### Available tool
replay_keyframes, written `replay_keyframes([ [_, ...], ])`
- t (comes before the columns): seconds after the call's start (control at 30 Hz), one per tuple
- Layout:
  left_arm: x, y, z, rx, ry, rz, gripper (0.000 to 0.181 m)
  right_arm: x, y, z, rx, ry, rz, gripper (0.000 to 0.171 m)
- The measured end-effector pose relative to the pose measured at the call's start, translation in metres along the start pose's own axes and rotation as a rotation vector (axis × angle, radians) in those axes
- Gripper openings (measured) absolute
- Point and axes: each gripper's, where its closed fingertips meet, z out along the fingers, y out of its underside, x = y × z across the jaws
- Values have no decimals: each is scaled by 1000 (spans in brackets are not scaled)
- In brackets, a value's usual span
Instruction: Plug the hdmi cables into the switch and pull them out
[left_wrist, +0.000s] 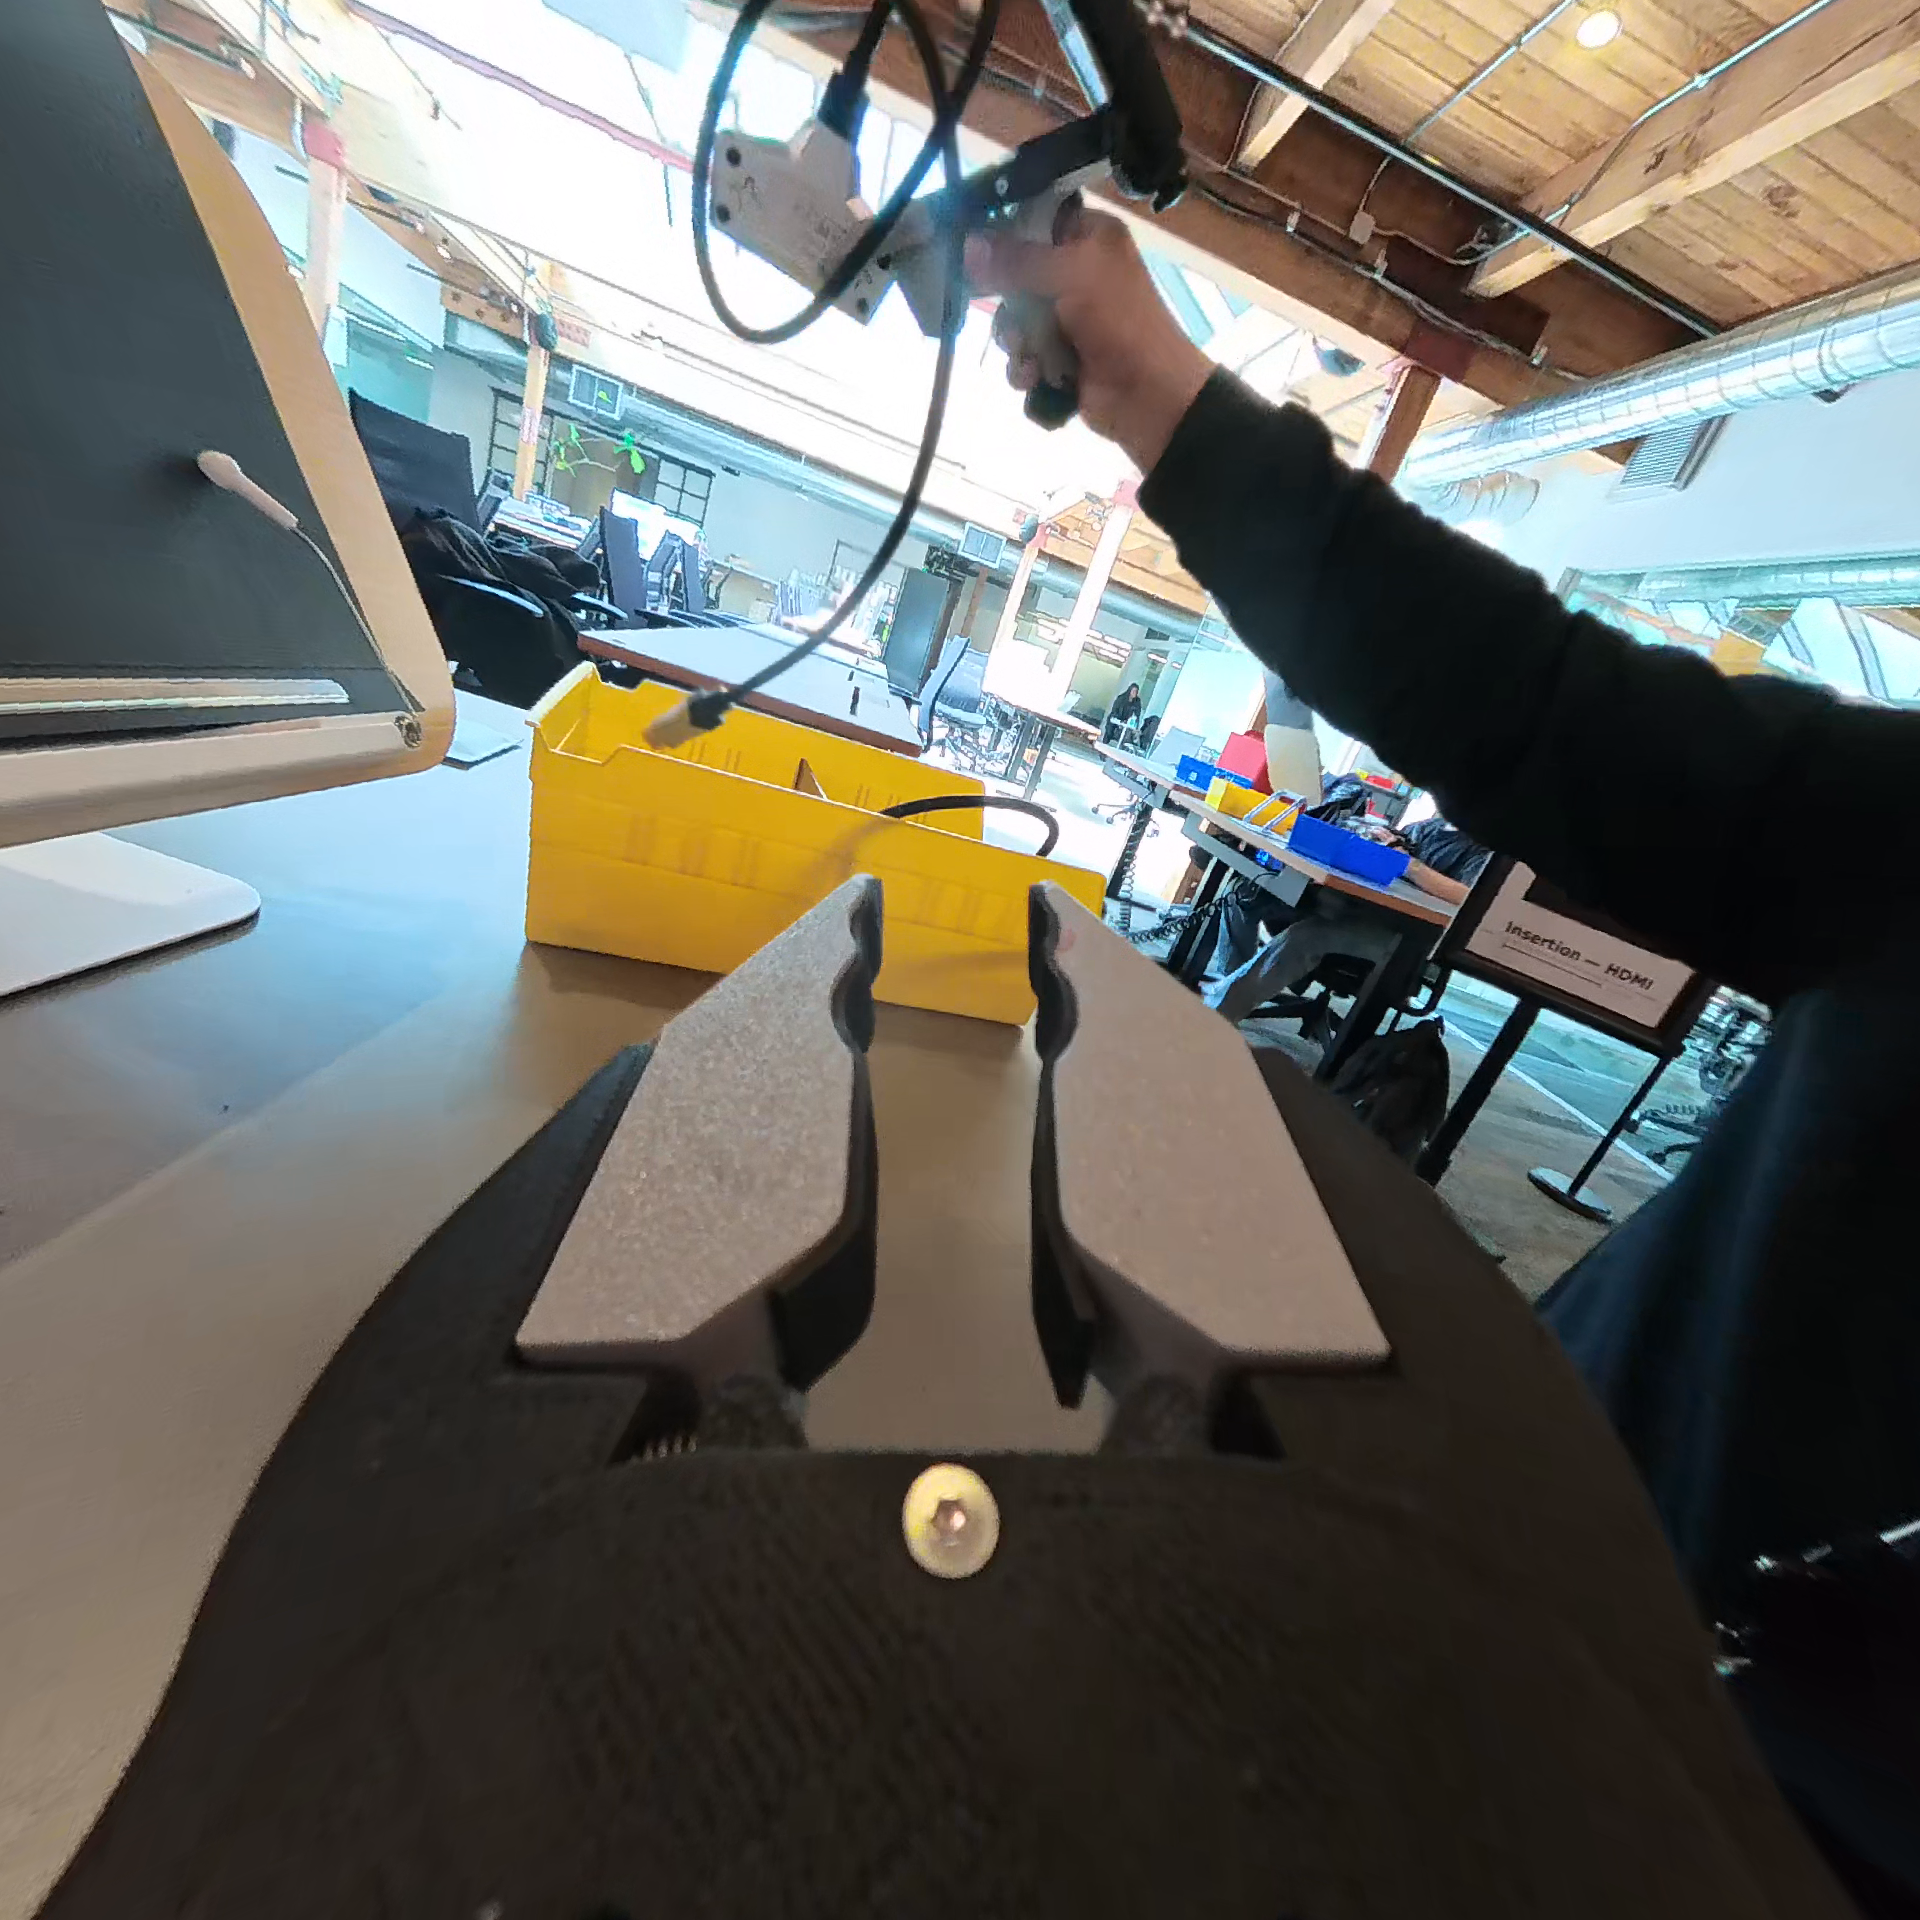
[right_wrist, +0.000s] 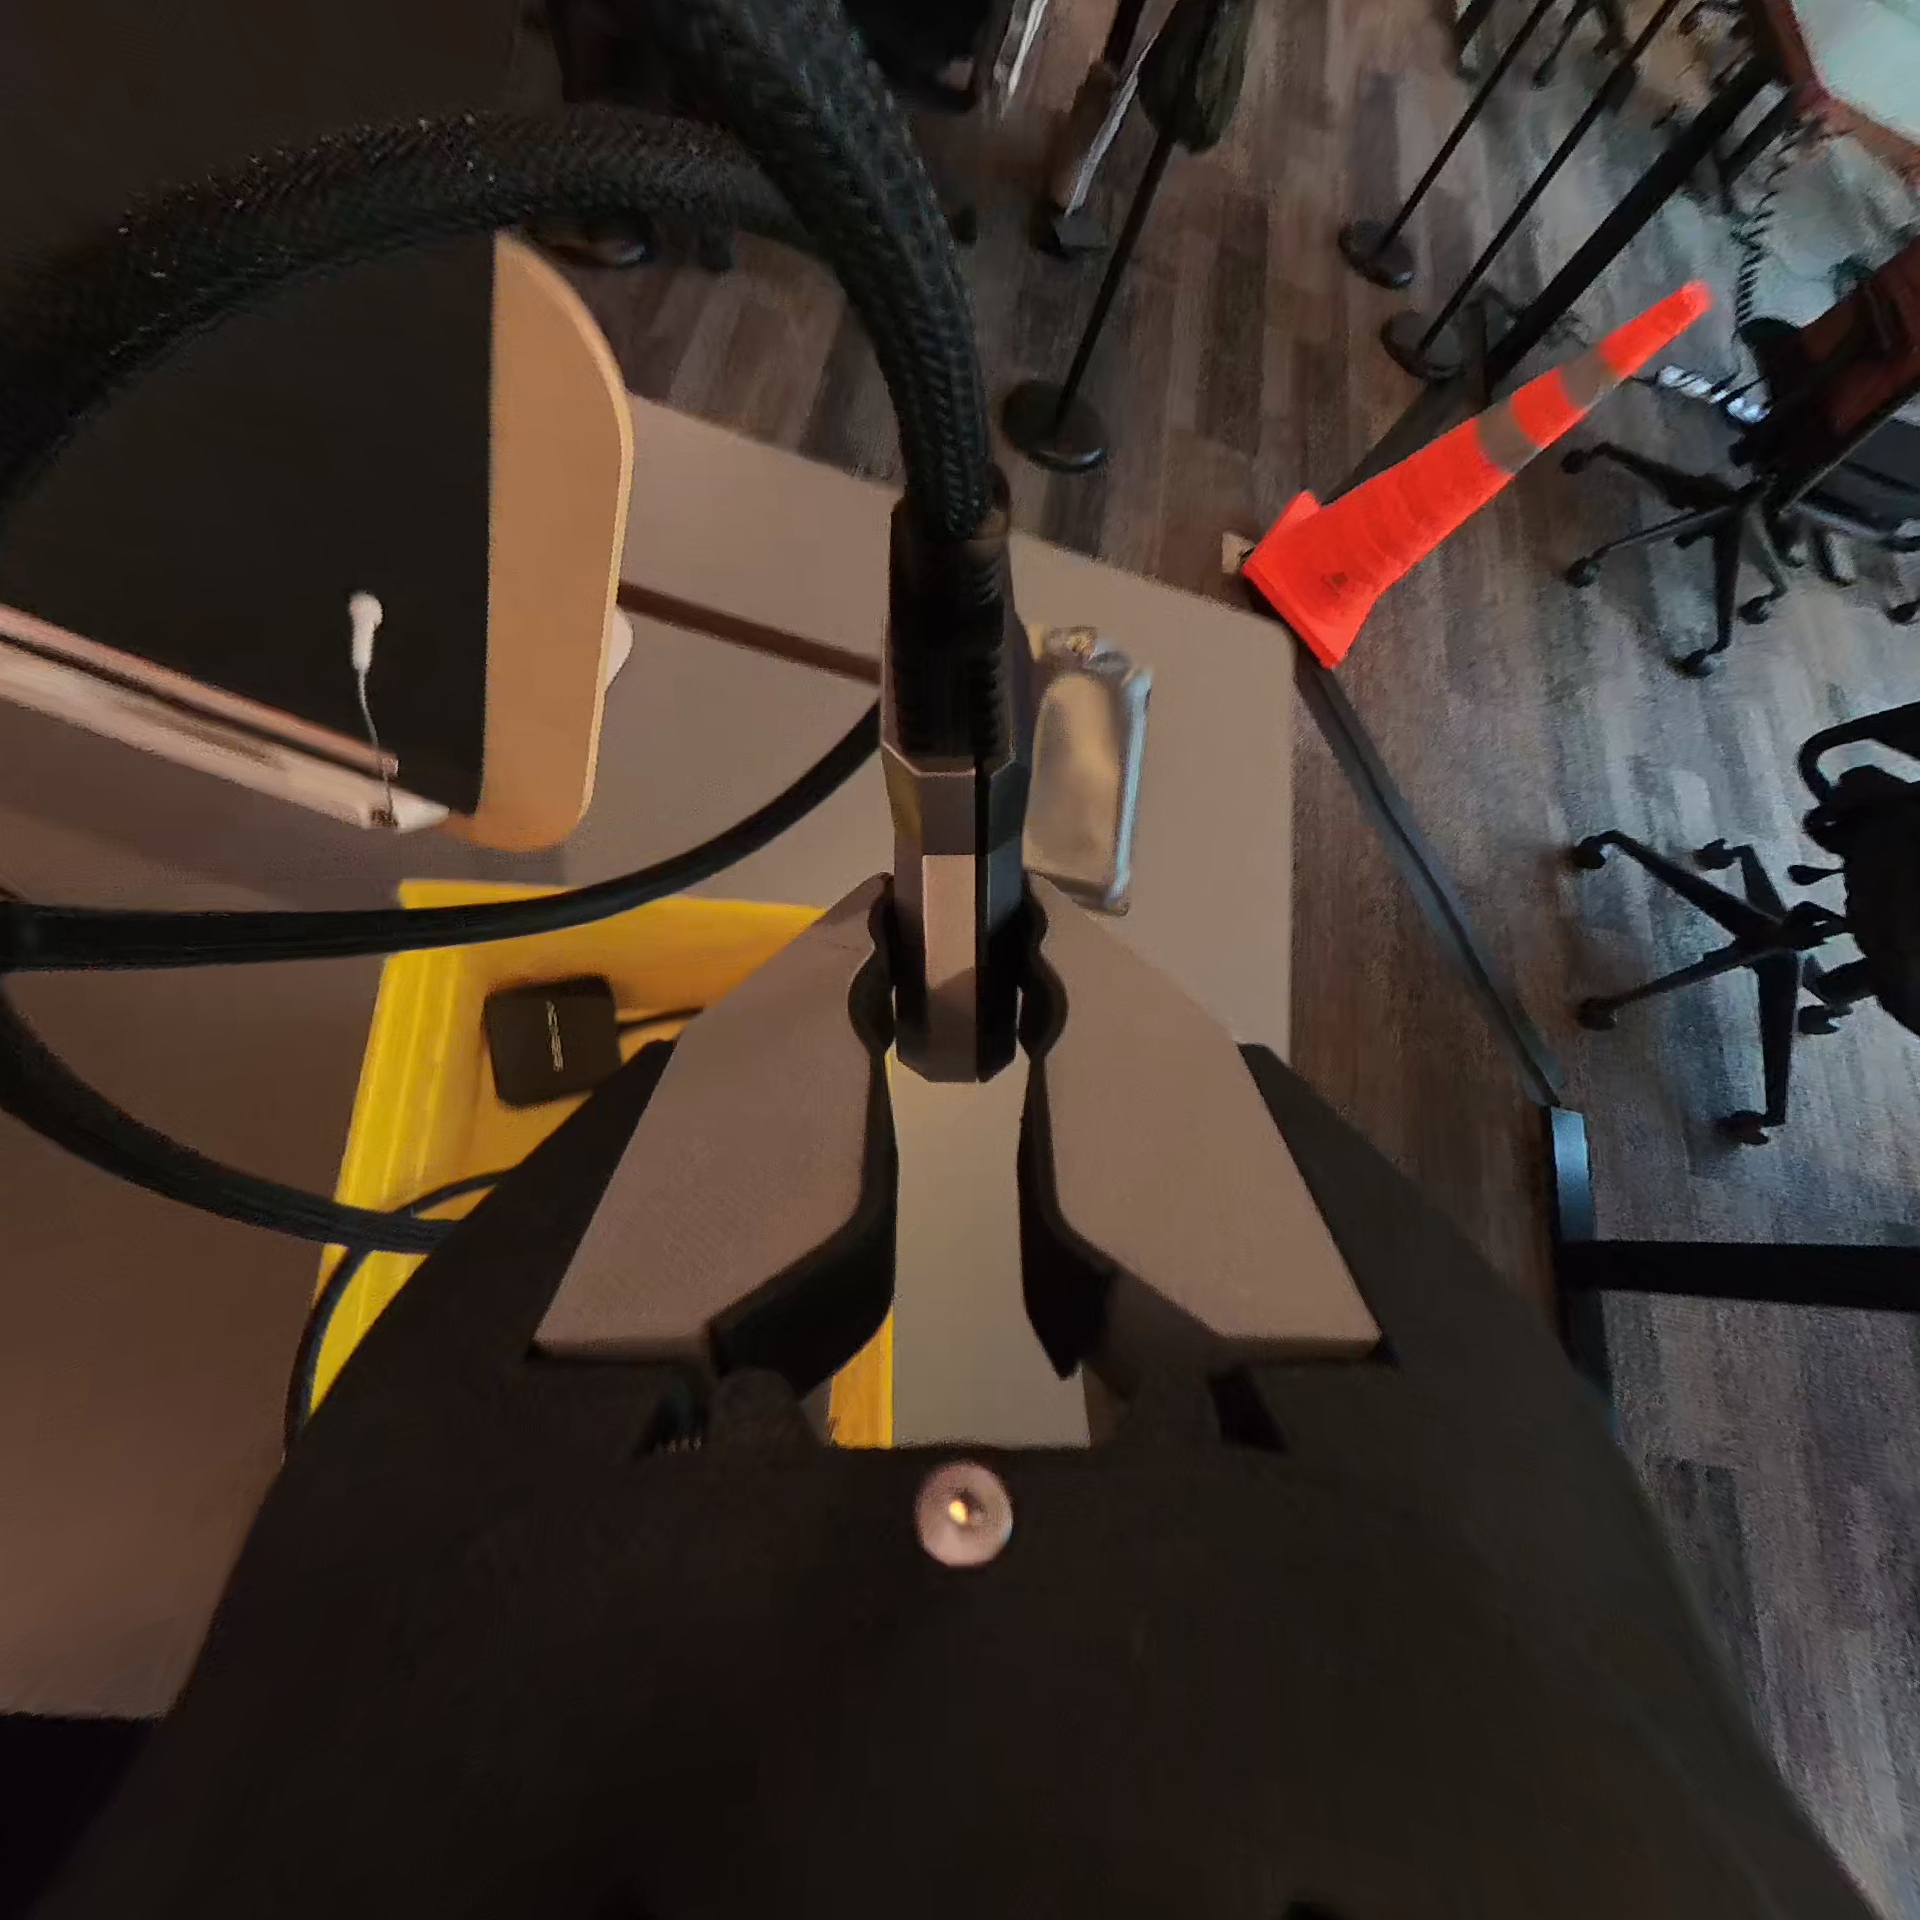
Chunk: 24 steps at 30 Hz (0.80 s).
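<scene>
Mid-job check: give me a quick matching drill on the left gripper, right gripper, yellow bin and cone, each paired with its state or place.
Things:
1. left gripper
2. right gripper
3. yellow bin
4. cone

States or places:
A. on the floor beside the table
B. open, holding nothing
C. on the table, with a cable running into it
D. shut on an HDMI plug

Pairs: 1-B, 2-D, 3-C, 4-A

Braided cloth-sheathed cable (right_wrist: 925, 312), matt metal plug (right_wrist: 951, 894) — glossy yellow plastic bin (left_wrist: 769, 883), smooth table (left_wrist: 343, 997).
</scene>
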Motion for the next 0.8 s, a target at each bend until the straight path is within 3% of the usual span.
replay_keyframes([
  [0.13, 0, 2, 1, -14, -3, 5, 25, -40, 57, 35, -141, -107, -103, 18],
  [0.27, -2, 4, 2, -18, -7, -6, 25, -83, 136, 73, -396, -136, -390, 18],
  [0.4, -2, 10, 4, -43, -11, -5, 24, -115, 189, 102, -580, -180, -592, 18],
  [0.67, -7, 18, 6, -91, -37, -3, 24, -110, 218, 125, -845, -131, -533, 21],
  [0.8, -15, 18, 4, -100, -100, 21, 27, -100, 180, 118, -668, -118, -462, 29],
])
